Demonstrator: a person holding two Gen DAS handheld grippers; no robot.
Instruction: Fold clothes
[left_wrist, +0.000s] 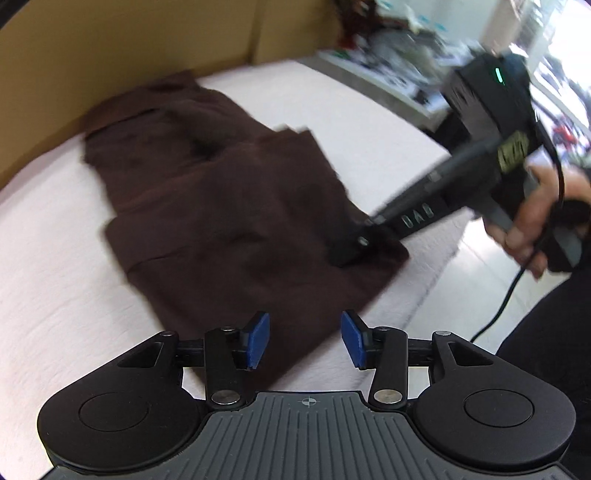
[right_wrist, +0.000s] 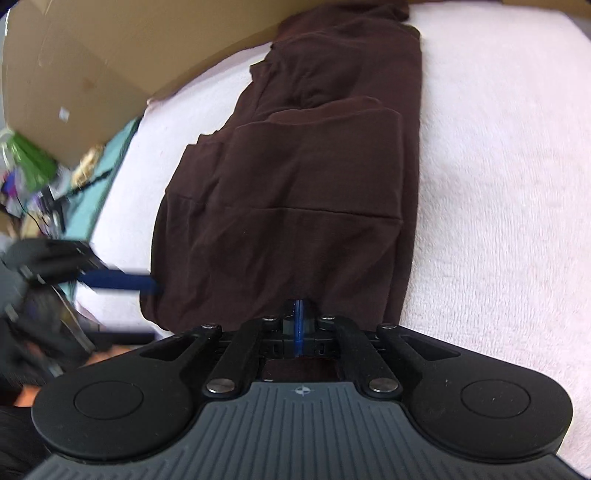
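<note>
A dark brown garment (left_wrist: 229, 192) lies partly folded on a white towel-covered surface (left_wrist: 55, 280). My left gripper (left_wrist: 304, 338) stands open just above the garment's near corner, its blue pads apart with nothing between them. In the left wrist view my right gripper (left_wrist: 351, 251) pinches the garment's right corner, a hand (left_wrist: 532, 218) on its handle. In the right wrist view my right gripper (right_wrist: 299, 325) is shut on the brown garment (right_wrist: 295, 177) at its near hem. The left gripper (right_wrist: 122, 282) shows blurred at the garment's left edge.
A cardboard wall (left_wrist: 110, 48) rises behind the surface, cardboard (right_wrist: 74, 74) also at left in the right wrist view. Cluttered shelves (left_wrist: 399, 48) stand at back right. A cable (left_wrist: 506, 302) hangs below the hand. The towel surface (right_wrist: 498, 184) spreads wide to the garment's right.
</note>
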